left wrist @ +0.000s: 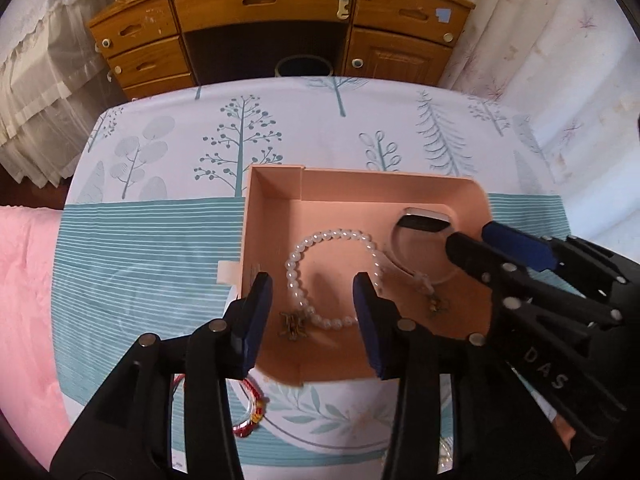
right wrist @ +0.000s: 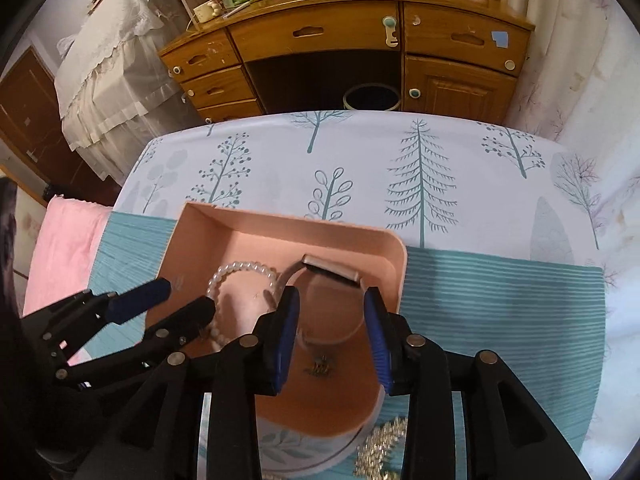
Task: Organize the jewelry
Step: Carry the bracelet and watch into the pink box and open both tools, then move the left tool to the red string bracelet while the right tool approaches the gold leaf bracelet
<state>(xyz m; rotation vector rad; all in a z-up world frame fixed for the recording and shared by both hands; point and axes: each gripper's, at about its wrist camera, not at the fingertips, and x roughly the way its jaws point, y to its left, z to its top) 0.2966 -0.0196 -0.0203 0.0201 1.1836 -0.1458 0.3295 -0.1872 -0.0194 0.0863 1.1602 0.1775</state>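
Observation:
A pink jewelry tray [left wrist: 276, 192] [right wrist: 200, 220] lies on the tablecloth. In it lie a white pearl bracelet [left wrist: 296, 256] [right wrist: 244, 268], a clear bangle with a silver plate [left wrist: 420, 220] [right wrist: 332, 270] and two small bronze charms [left wrist: 294, 325] [right wrist: 320, 368]. My left gripper [left wrist: 312, 300] is open and empty above the pearl bracelet. My right gripper [right wrist: 332, 320] is open and empty above the bangle; it also shows in the left wrist view [left wrist: 476, 236]. A red string bracelet [left wrist: 252, 412] lies in front of the tray under the left gripper.
A glittery gold piece [right wrist: 380, 452] lies on the cloth near the tray's front right corner. A round white plate edge [left wrist: 320, 432] shows under the tray. A wooden desk [left wrist: 264, 12] and a bin [right wrist: 370, 98] stand beyond the table. A pink cloth [left wrist: 28, 280] lies at the left.

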